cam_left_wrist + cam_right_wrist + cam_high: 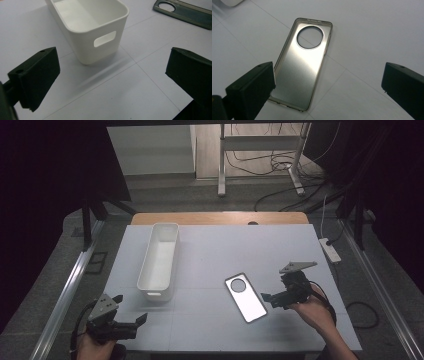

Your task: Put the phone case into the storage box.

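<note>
Right tool point(270, 298), jaws spread, hovers just beside the phone case point(245, 297) on the table point(210, 250).

No text, label, brand, number or sign can be read anywhere. The phone case point(300, 67) has a plain metallic inner face without lettering, the white bin point(95, 27) has blank walls, and the bench point(210, 255) has only thin seam lines across its pale surface.
</note>
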Demonstrator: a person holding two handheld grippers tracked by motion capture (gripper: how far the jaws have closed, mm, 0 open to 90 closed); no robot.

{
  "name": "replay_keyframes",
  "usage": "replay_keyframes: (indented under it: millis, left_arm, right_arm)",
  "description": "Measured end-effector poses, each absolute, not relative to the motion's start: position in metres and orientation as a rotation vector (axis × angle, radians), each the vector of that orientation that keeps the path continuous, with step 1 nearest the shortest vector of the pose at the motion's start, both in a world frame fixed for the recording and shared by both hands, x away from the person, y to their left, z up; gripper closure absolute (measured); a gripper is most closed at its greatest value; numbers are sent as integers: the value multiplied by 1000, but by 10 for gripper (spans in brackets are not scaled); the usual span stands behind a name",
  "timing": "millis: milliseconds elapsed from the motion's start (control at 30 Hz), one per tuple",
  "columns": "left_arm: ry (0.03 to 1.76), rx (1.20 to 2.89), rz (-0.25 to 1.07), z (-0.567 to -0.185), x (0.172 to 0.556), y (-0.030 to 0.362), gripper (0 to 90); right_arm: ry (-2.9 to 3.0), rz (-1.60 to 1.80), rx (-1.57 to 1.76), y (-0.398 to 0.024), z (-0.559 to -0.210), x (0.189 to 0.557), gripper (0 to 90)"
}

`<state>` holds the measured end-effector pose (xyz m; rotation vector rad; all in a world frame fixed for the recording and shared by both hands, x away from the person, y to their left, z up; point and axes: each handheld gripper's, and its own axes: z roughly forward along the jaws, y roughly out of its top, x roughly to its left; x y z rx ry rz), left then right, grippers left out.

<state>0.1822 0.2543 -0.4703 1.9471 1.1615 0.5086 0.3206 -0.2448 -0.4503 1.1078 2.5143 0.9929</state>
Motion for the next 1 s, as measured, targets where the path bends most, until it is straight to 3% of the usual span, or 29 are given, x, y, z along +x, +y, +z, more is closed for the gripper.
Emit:
replay_keyframes:
  millis: [1000]
  left_arm:
    - [1150,1957,516,-470,182,254,0]
  right_arm:
    - [2583,891,1125,-206,-458,342,0]
